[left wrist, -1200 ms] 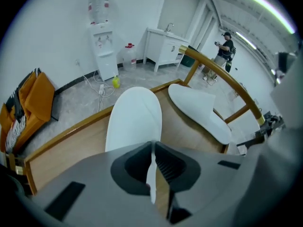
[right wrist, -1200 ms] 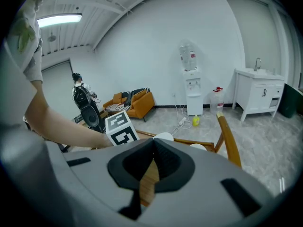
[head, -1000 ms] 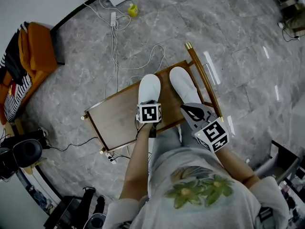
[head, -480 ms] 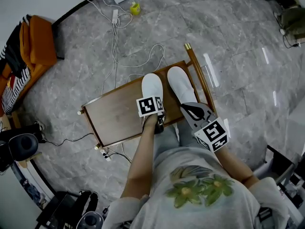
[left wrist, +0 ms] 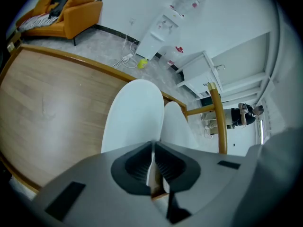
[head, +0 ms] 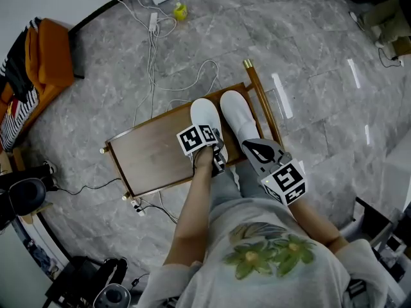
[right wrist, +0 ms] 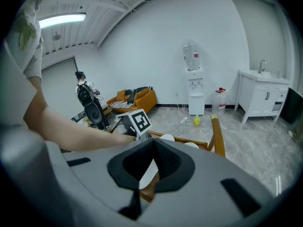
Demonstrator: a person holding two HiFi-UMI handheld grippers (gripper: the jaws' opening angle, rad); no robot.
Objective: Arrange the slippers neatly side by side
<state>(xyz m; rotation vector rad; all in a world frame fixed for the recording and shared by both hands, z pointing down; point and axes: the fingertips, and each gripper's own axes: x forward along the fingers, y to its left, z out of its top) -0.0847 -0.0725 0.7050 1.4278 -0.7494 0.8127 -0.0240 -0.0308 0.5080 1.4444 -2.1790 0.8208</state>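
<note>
Orange sofa [head: 52, 59] stands at the far left edge of the grey stone floor [head: 321, 50], well apart from everything else. Nearer the middle is a low wooden table [head: 151, 156] with a raised rim; its left part is bare. On its right part lie two white slippers with their toes pointing away from the person. The left slipper [head: 203, 113] and the right slipper [head: 235, 111] lie side by side and nearly parallel, just beside each other. The left gripper [left wrist: 154, 145] is at the near end of the left slipper, its jaws almost together and clamped on the thin white heel edge. The right gripper [right wrist: 154, 141] is over the near end of the right slipper; its jaw tips meet, and I cannot tell whether they pinch the slipper.
</note>
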